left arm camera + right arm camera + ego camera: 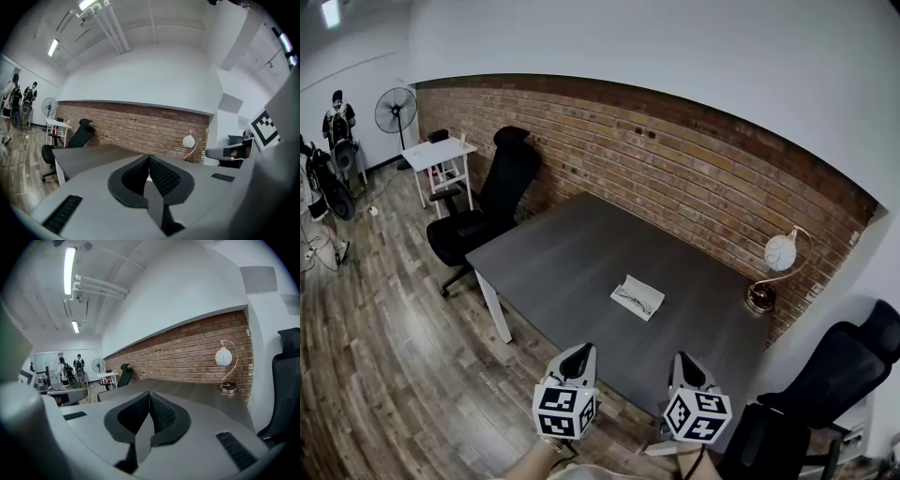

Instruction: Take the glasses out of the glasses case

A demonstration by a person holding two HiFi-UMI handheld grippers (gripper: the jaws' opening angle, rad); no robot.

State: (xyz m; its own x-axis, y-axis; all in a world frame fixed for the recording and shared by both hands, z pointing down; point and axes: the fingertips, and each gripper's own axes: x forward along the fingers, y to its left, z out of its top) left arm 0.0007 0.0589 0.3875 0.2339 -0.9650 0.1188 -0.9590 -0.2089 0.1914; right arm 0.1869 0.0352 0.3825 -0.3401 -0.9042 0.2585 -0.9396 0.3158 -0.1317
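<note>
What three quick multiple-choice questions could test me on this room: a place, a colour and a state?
1. Where is the lamp? A floor; B table, by the brick wall; C chair.
2. What colour is the glasses case? A red; B black; C white.
3. How do the jaws of the left gripper and right gripper stand? A wide open; B shut, empty; C clamped on the case.
1B: its base sits on the table beside the bricks. 2C: it shows pale against the dark table. 3B: each gripper view shows them together.
</note>
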